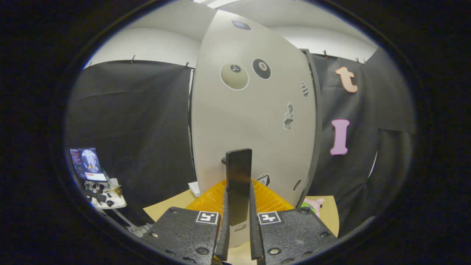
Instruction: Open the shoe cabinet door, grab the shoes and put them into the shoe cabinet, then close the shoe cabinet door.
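I have the cabinet door (254, 110) right ahead of me, a pale panel with stickers on it, and its dark upright handle (238, 176) stands between the fingers of my tongs (238, 206). The fingers sit close on either side of the handle and look clamped on it, though I can't confirm firm contact on both sides.

My worries from here:
- I judge the grip shallow, near the handle's lower part, so a pull off the door's arc could let the handle slide out.
- The orange ribbed thing (217, 197) just behind the handle's foot may catch the door's lower edge as it swings.
- The dark door frame (314, 121) is close on the right; twisting could jam my fingers against the panel.

The desk (169, 208) lies below.
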